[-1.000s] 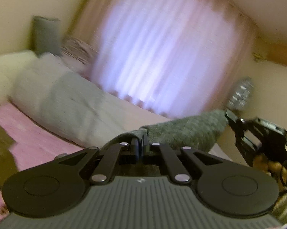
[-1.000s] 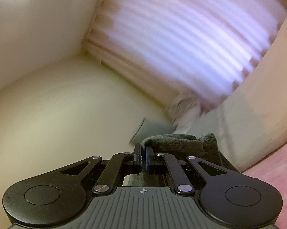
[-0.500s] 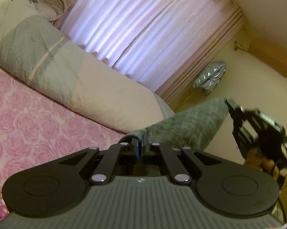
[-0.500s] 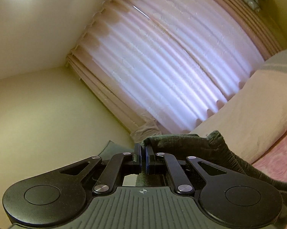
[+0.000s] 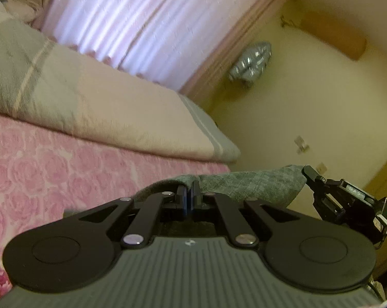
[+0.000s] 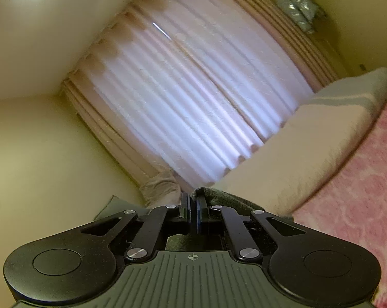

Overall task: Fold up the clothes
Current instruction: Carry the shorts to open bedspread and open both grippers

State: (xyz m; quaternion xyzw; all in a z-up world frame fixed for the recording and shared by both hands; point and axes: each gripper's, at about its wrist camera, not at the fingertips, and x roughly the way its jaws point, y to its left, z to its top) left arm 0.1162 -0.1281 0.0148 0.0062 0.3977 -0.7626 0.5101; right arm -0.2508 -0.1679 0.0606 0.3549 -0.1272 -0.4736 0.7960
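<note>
Fingers of both the left gripper (image 5: 189, 194) and right gripper (image 6: 193, 211) stay clamped on the grey-green knitted garment (image 5: 252, 184), now carried lower over the pink rose-patterned bed (image 5: 52, 169), ready for laying flat.

My left tool (image 5: 189, 197) and my right tool (image 5: 312, 177) each pinched one end of the cloth (image 5: 247, 183), which stretched between them above the near edge of the bed (image 5: 52, 169), the right tool off to the right of the left one. Behind the cloth a long pillow (image 5: 111, 113) lay across the bed, and behind the pillow hung the curtain (image 5: 147, 25). To the right of the curtain, a crumpled bundle (image 5: 251, 63) hung on the wall (image 5: 309, 97).
</note>
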